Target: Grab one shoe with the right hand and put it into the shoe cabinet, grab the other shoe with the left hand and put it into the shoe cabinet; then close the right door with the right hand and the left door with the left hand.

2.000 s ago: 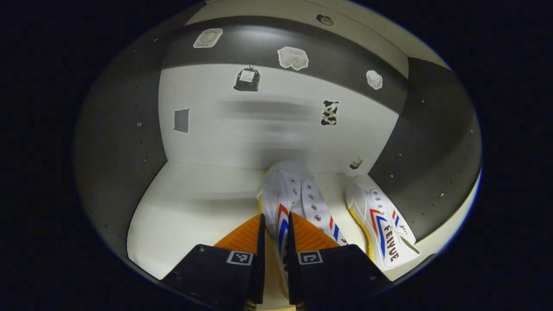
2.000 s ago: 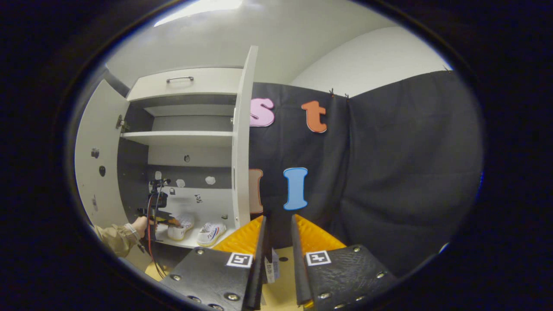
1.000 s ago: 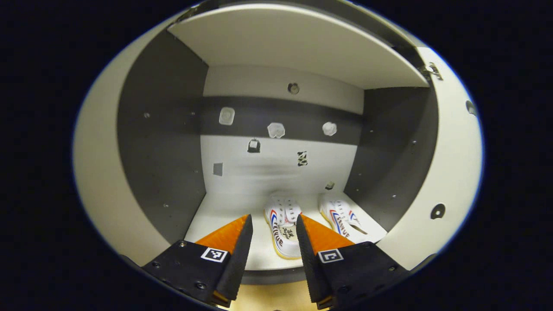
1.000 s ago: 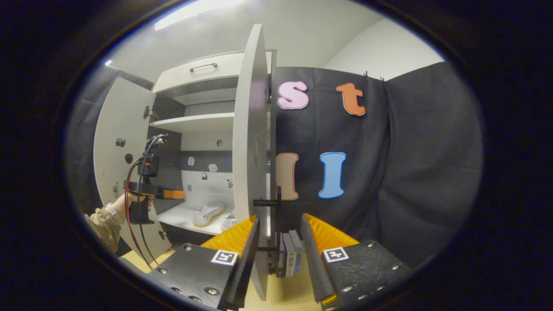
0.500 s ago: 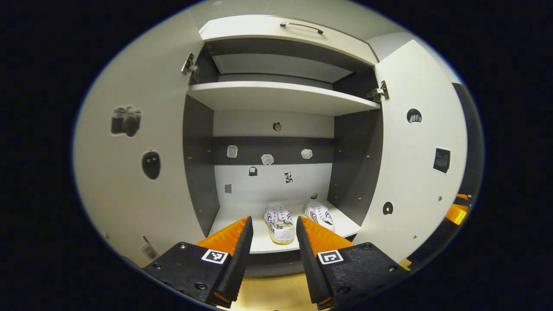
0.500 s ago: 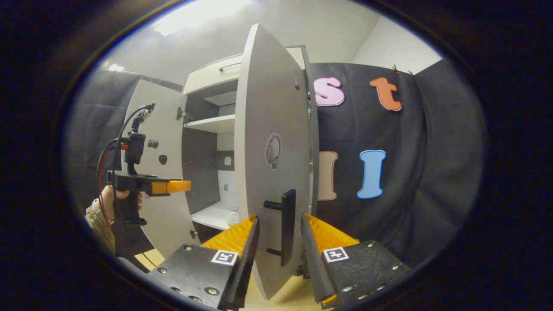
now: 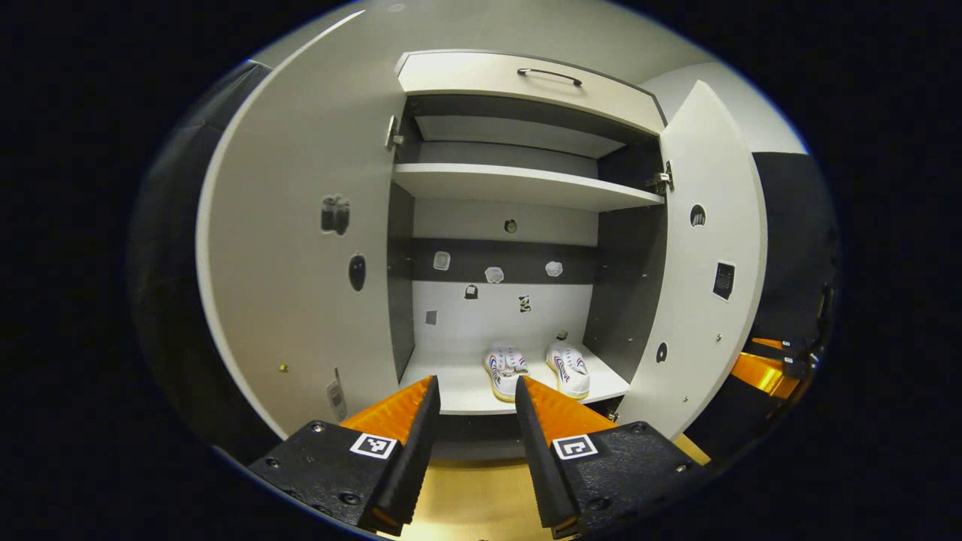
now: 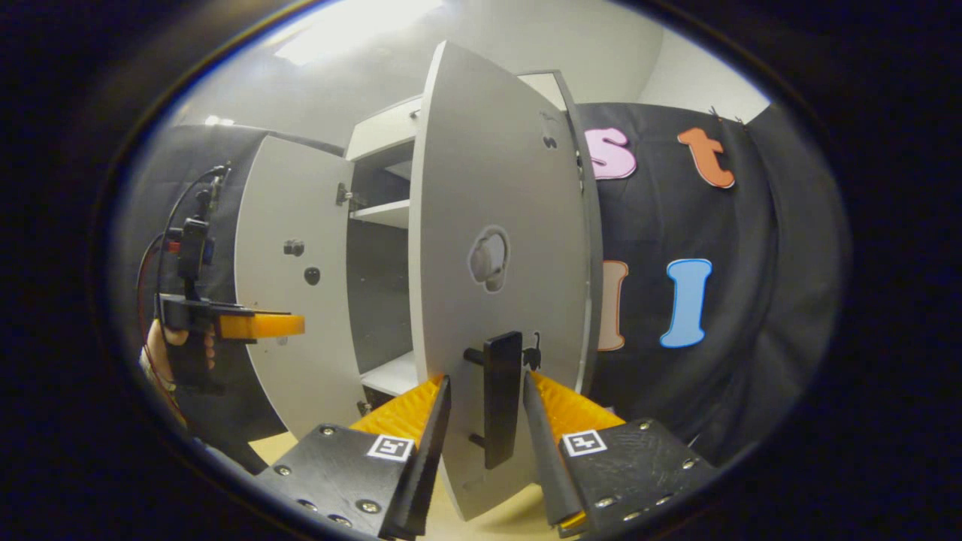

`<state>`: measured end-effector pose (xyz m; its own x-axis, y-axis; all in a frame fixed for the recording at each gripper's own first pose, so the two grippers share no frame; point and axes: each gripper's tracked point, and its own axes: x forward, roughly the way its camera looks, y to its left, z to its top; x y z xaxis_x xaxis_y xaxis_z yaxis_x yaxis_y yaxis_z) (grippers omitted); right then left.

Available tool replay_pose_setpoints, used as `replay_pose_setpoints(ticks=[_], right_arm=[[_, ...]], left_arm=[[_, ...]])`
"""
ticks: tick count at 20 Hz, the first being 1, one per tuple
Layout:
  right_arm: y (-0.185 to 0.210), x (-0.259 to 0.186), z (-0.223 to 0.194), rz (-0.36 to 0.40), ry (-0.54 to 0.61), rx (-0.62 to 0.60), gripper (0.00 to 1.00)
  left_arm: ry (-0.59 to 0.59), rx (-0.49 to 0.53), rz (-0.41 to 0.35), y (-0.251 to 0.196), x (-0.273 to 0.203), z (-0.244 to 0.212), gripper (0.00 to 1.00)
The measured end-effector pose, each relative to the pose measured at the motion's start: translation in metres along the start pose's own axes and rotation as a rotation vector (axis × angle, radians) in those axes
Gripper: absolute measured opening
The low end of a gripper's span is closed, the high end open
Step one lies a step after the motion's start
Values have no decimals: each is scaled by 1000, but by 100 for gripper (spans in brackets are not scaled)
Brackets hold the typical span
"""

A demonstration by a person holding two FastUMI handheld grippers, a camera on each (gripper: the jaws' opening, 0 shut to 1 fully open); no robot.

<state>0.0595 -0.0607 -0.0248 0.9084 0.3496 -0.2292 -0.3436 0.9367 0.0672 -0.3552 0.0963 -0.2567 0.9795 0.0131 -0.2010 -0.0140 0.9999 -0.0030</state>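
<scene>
The shoe cabinet (image 7: 526,188) is a tall unit of smooth pale panels with dark grey inner side walls, a drawer with a slim bar handle (image 7: 549,74) at the top and a flat shelf (image 7: 518,184) below it. Both shoes (image 7: 537,370) sit side by side on the cabinet's bottom board, toes toward the back wall; they are white canvas lace-ups with red and blue stripes and yellowish soles. Small stickers dot the back wall and the inner faces of the doors. The left door (image 7: 301,263) and the right door (image 7: 699,285) both stand open. The left gripper (image 7: 471,409) is outside the cabinet, in front of the bottom board, its ribbed wedge-shaped fingers apart and holding nothing, the shoes well beyond them. In the right gripper view, the right gripper (image 8: 485,409) has its fingers apart on either side of the right door's dark bar handle (image 8: 500,398), without pressing it.
</scene>
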Motion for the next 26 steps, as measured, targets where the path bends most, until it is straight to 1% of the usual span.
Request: replay_pose_setpoints(ticks=[4, 9, 12, 17, 21, 24, 25, 26], right_arm=[[17, 15, -4, 62, 9, 12, 58], [38, 40, -12, 115, 21, -6, 60], [52, 54, -17, 137, 32, -21, 60], [70, 68, -17, 157, 31, -7, 60], [68, 75, -16, 134, 29, -9, 60], [62, 79, -13, 111, 26, 3, 60], [59, 80, -13, 102, 27, 7, 60], [56, 82, -12, 95, 27, 11, 60]], left_arm=[[-19, -21, 71, 19, -29, 2, 61], [-66, -59, 188, 59, -62, 9, 61], [-82, -87, 256, 88, -81, 10, 61], [-83, -98, 365, 138, -98, 6, 61], [-78, -120, 401, 167, -89, 0, 61], [-67, -138, 386, 172, -73, -6, 61], [-64, -142, 379, 173, -70, -7, 58], [-60, -146, 375, 174, -66, -10, 61]])
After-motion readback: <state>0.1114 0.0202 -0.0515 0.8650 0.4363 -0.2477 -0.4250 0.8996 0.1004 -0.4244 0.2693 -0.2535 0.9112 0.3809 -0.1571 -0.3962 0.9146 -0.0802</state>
